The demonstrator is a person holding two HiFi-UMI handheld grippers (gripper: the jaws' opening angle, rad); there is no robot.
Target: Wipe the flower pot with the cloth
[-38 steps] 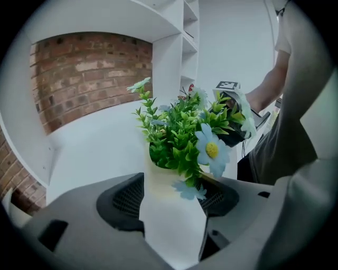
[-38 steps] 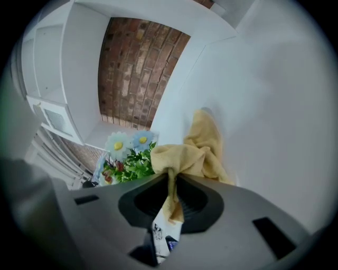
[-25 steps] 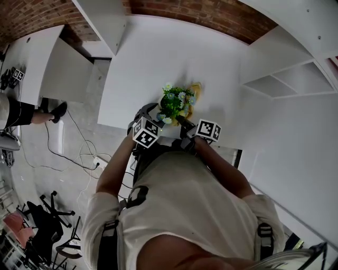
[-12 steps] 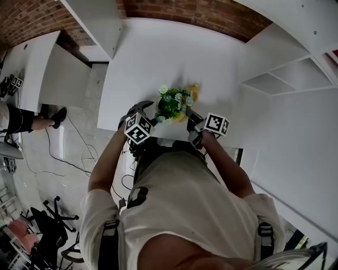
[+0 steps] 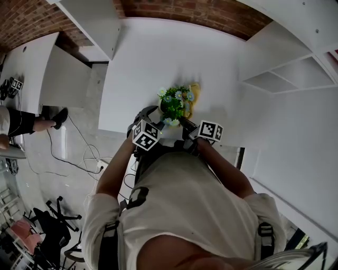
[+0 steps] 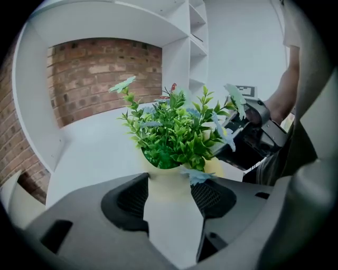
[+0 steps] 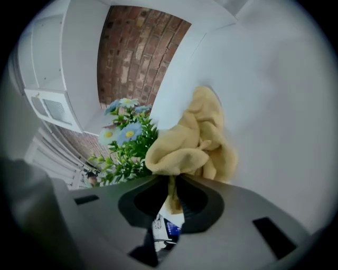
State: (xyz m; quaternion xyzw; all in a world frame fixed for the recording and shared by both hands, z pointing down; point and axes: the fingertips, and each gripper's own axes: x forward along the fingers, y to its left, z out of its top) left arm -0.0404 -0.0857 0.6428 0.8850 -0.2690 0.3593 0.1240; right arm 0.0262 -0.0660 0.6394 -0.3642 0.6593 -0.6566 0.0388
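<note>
Abutting brick wall (image 5: 211,16): white table (image 5: 153,58) w/ flower pot (image 6: 169,182), shelves (image 5: 285,79).

**Both grippers engaged, arms reaching forward**

The left gripper (image 6: 170,185) points steeply down ahead of the person. Its jaws stand wide and have just been closing, with the flower pot (image 6: 165,174) between them and both pads against its sides. The right gripper (image 7: 173,182) tilts down more gently, its jaws nearly together and pinching a fold of the cloth (image 7: 193,142), which bunches just beyond the tips. In the head view, the left forearm (image 5: 117,166) and right forearm (image 5: 224,166) stretch forward, the two grippers close beside each other.
</note>
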